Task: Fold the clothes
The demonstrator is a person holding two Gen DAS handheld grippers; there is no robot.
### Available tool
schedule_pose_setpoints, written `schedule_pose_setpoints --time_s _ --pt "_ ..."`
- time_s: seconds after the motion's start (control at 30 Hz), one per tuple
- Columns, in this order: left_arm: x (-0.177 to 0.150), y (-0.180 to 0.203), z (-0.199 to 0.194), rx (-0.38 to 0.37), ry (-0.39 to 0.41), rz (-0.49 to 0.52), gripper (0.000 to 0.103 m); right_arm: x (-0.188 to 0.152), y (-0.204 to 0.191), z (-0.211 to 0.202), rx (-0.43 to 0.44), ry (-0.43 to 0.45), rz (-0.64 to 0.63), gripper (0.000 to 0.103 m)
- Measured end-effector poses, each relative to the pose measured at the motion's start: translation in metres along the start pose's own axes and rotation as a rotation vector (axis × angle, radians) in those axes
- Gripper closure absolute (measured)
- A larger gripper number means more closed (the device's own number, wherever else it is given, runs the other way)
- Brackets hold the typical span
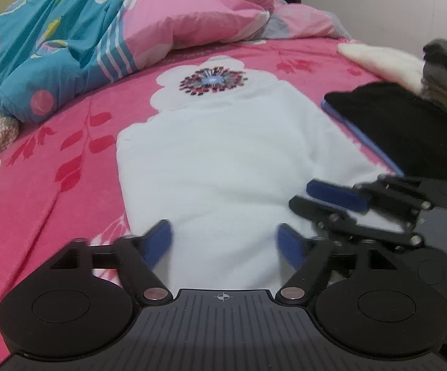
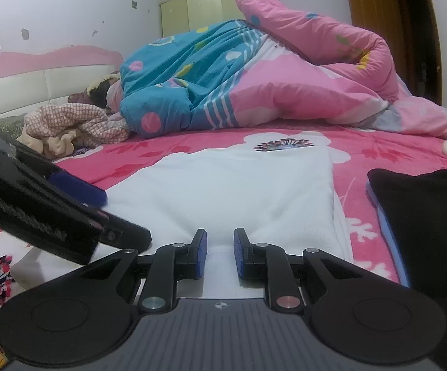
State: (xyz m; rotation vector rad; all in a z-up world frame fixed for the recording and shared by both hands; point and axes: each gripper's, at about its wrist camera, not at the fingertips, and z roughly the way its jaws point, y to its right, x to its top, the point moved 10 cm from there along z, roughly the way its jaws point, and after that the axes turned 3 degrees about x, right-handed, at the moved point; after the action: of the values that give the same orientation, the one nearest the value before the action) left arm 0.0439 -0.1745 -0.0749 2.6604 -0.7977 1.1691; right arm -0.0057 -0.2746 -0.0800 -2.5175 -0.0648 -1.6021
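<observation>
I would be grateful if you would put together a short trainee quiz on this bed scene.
1. True or false: the left tool stands wide open over the white garment.
2. Which item lies to the right of the white garment? A) black folded garment B) checked cloth C) pillow
3. Fill in: the bunched quilt behind the garment is pink and ____.

Key: 1 true. 2 A, the black folded garment; the checked cloth lies far left. 3 blue.
</observation>
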Motion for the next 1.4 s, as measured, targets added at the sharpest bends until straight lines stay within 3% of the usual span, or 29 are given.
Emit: schedule_pose_setpoints --time_s 0.07,0.1,0.27,0.4,0.63,0.77,0.9,1.0,1.1,1.2,1.3,1.4 --pt "0.006 -0.004 -0.008 -0.002 0.045 -0.021 0.0 0.0 0.0 0.0 -0.003 0.0 0.001 0.083" --pt "0.011 -0.008 -0.015 -0.002 0.089 -0.033 0.0 0.0 0.0 0.0 -0.003 0.0 0.003 0.083" --pt "0.031 -0.031 -0.025 0.052 0.161 -0.072 0.0 0.0 0.0 0.0 -0.006 0.002 0.009 0.083" --pt "0.038 -0.048 -0.015 0.099 0.152 -0.125 0.0 -0.001 0.001 0.0 -0.012 0.01 0.019 0.083" --pt "0.034 -0.058 0.0 0.146 0.163 -0.132 0.002 -0.002 0.0 -0.001 -0.015 0.033 0.019 0.083" --pt "0.034 -0.067 0.005 0.171 0.173 -0.158 0.007 -0.002 0.001 -0.003 -0.008 0.053 0.024 0.083" --pt "0.034 -0.08 0.007 0.185 0.15 -0.192 0.024 0.003 0.005 -0.007 0.023 0.061 0.068 0.082" --pt "0.026 -0.093 -0.002 0.187 0.153 -0.231 0.026 0.011 0.006 -0.027 0.062 0.088 0.128 0.08" --pt "0.012 -0.103 -0.013 0.186 0.153 -0.245 0.028 0.017 -0.008 -0.045 0.109 0.105 0.102 0.08" --pt "-0.004 -0.108 -0.018 0.155 0.129 -0.268 0.029 0.016 -0.042 -0.042 0.14 0.069 -0.006 0.08" --pt "-0.019 -0.105 -0.02 0.114 0.107 -0.282 0.031 0.002 -0.054 -0.023 0.059 0.0 -0.124 0.08" --pt "-0.028 -0.097 -0.023 0.065 0.107 -0.274 0.031 -0.019 -0.04 -0.026 0.021 -0.08 -0.094 0.083"
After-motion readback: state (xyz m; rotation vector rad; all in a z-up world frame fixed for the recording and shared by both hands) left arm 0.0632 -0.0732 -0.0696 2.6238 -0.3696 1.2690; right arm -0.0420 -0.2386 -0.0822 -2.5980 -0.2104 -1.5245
